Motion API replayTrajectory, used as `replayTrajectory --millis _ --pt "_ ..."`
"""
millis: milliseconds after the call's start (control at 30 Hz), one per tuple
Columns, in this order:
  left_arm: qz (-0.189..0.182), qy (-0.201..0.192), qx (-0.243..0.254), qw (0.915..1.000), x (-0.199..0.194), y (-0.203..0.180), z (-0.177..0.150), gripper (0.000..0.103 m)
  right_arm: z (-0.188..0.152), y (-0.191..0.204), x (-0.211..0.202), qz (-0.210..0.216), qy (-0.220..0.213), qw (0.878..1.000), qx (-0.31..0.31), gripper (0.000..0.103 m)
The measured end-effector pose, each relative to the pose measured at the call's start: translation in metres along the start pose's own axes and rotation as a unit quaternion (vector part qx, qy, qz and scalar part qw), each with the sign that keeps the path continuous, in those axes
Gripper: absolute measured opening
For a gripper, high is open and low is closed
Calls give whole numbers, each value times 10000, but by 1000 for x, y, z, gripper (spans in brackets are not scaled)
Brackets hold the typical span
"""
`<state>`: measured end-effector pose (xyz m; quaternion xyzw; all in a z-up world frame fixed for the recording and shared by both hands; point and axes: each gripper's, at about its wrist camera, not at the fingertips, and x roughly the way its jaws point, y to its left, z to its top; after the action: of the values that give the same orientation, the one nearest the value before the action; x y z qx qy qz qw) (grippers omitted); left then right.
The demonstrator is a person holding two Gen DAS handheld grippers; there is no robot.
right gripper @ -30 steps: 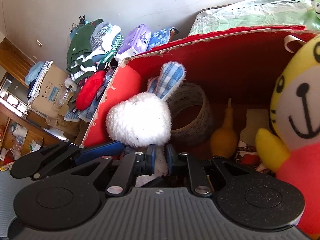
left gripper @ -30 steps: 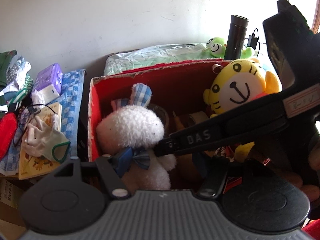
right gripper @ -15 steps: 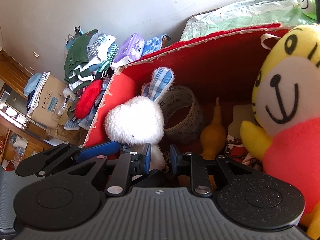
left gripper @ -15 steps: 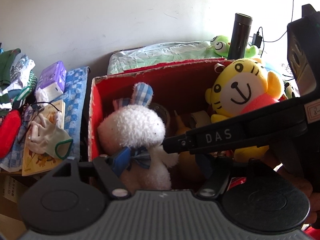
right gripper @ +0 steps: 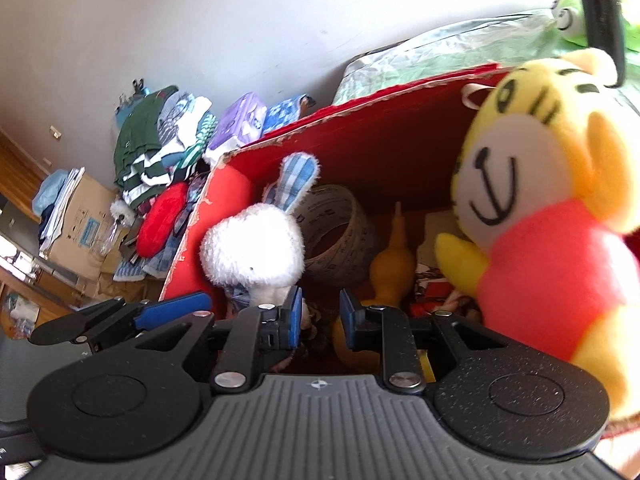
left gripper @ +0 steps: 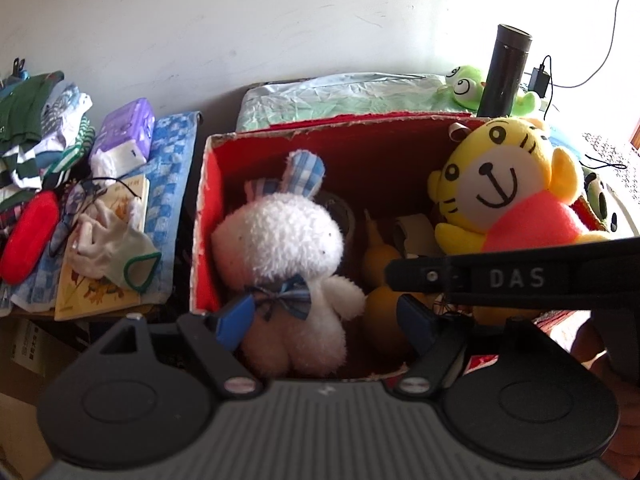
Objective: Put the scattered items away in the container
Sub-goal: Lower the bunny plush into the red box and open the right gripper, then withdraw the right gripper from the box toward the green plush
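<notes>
Left wrist view: a red cardboard box (left gripper: 208, 216) with a ragged top edge is the landmark. Inside it, against its left wall, a fluffy white plush rabbit (left gripper: 288, 260) sits upright, long axis vertical, its checked blue ears pointing up toward the box's far wall and a checked bow at its neck. The left gripper (left gripper: 324, 322) straddles the rabbit's body; its jaws are opening, with the rabbit between the blue pads, which do not press on it. At the box's right side a smooth yellow tiger plush (left gripper: 504, 188) in a pink shirt sits upright, facing the camera. Between the two toys lies a yellow rubber bulb (left gripper: 386, 300). Left of the box lie a white glove (left gripper: 108, 244) and a purple tissue pack (left gripper: 124, 136).

Right wrist view: the right gripper (right gripper: 320, 316) hovers over the box's near edge, its jaws a narrow gap apart and holding nothing. Just behind the rabbit (right gripper: 256, 248) a roll of printed tape (right gripper: 340, 236) stands on edge.
</notes>
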<state>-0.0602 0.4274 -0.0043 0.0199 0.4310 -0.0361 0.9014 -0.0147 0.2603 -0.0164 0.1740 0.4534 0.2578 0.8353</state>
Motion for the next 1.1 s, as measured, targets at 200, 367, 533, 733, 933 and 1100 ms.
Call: replayTrajectory --millis 200,367,533,733,933,1100 --pt "76 88 -121 9999 -1 0 -4 82 -8 -4 -9 -118 -106 9998 137 24" --pt "167 22 -143 9998 -5 -1 -6 83 -13 0 -17 -194 -279 9994 19 25" --pt "338 -71 -148 9993 -8 -3 -8 93 -18 4 -22 -273 -442 9986 -130 25" --pt "353 -150 -204 9991 -11 -3 -11 92 -23 8 -24 -374 -587 9972 -269 25" --pt "377 -232 -204 9988 -11 -3 -13 92 -26 9 -24 -404 -686 9963 -314 25" --pt "395 -371 -202 9983 -13 -4 -17 92 -28 10 -24 -412 -766 9955 -371 25"
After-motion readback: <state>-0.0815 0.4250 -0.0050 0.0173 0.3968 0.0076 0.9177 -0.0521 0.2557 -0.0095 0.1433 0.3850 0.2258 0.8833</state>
